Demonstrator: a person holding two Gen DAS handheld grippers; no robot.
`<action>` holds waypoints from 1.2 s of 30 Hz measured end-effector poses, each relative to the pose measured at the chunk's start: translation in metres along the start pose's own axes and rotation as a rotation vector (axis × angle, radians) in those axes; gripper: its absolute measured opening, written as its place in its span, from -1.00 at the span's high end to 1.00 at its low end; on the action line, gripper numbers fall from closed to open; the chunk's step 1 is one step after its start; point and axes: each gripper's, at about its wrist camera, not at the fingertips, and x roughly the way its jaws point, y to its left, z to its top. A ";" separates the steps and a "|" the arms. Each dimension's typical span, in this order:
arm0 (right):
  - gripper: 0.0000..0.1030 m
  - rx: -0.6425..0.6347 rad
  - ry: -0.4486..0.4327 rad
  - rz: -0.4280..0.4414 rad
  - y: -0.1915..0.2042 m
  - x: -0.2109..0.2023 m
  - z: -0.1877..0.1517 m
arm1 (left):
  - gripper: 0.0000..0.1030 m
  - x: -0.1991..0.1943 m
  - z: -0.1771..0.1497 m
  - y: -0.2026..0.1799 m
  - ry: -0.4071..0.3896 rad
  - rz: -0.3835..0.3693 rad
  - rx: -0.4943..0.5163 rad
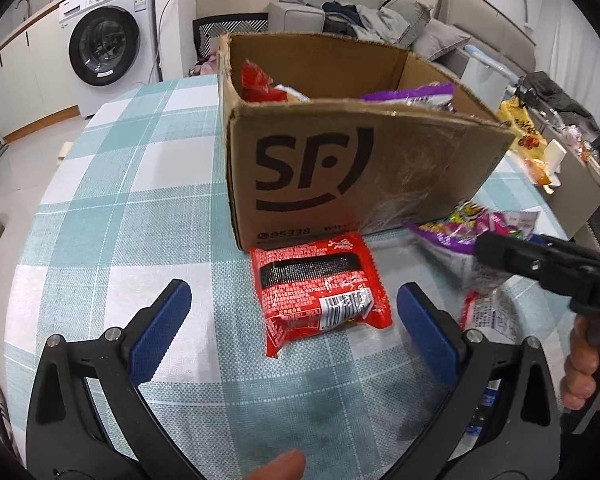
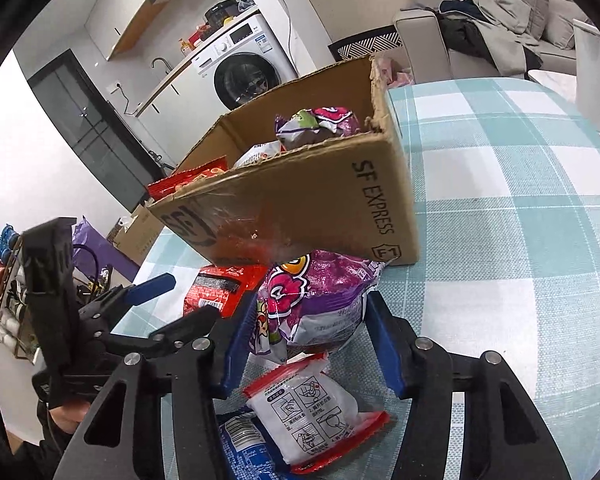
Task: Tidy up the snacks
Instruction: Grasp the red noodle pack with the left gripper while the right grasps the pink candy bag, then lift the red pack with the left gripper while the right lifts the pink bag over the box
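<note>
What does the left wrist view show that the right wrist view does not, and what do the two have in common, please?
Only the left wrist view shows the yellow snack bags on the table beyond the box. Only the right wrist view shows the white packet with red ends and the blue packet beneath the right gripper, which is shut on the purple snack bag. Both show the SF cardboard box, the red packet and the checked tablecloth.

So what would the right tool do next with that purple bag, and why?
Probably lift it and carry it over the cardboard box. The right tool has its blue pads against both sides of the purple snack bag, which lies on the table just in front of the box. The box is open on top and already holds a similar purple bag, so it likely belongs there.
</note>
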 end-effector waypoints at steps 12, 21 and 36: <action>-0.07 -0.007 -0.009 -0.003 0.001 -0.006 0.002 | -0.83 0.022 0.001 -0.008 0.042 0.004 0.017; -0.07 -0.017 -0.014 -0.003 0.004 -0.008 0.002 | -0.10 0.026 -0.001 -0.022 0.048 -0.028 0.098; -0.07 -0.025 -0.023 0.003 0.008 -0.012 0.004 | 0.24 0.007 -0.014 -0.029 0.020 -0.076 0.104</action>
